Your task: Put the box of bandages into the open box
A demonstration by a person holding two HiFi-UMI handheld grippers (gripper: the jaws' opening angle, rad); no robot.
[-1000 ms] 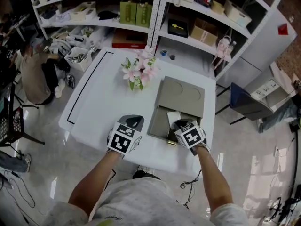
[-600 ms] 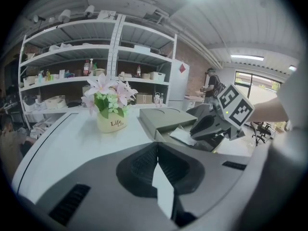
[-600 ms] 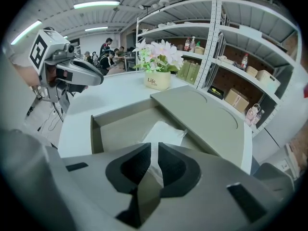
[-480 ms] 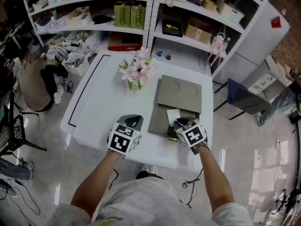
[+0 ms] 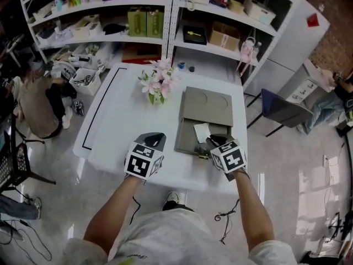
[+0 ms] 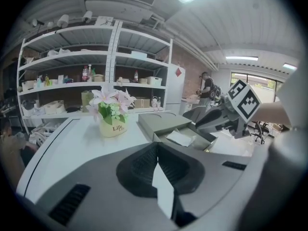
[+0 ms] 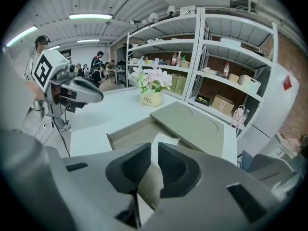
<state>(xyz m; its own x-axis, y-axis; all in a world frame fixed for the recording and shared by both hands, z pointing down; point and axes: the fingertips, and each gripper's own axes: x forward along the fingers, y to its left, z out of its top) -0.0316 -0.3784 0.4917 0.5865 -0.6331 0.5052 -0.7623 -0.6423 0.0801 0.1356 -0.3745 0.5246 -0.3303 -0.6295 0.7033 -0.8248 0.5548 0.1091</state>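
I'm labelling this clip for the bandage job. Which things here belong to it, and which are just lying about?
Belongs to the job:
box of bandages, lying inside the open box
right gripper, at the open box

Just lying about:
flower pot
left gripper, holding nothing
shelves
blue chair
crouching person

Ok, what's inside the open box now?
One small white box lies in the open box. The lid covers its far part; the right gripper hides the near right corner.
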